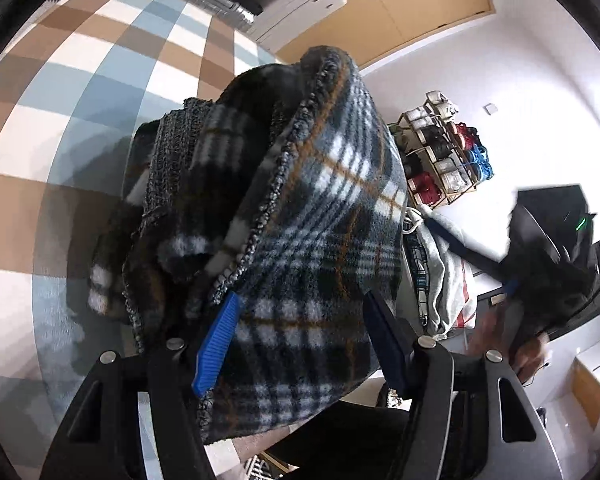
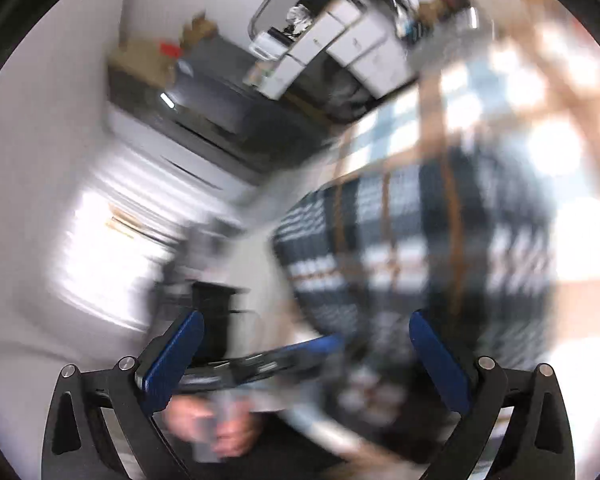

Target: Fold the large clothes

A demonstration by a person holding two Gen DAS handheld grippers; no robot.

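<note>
Left gripper clamps a thick bunch of plaid fleece, which fills the centre of the left wrist view and hangs over the checked rug at upper left, with a shelf and a pile of clothes at right. In the badly blurred right wrist view, the right gripper stands wide with nothing between its blue pads, the fleece smeared across centre right and a hand at the bottom

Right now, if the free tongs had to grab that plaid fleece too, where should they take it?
Probably on the stitched hem of the plaid fleece, coming from the open side away from the left tongs. That edge stands proud as a ridge, while the rest is bunched. The right tongs look open and empty.
</note>
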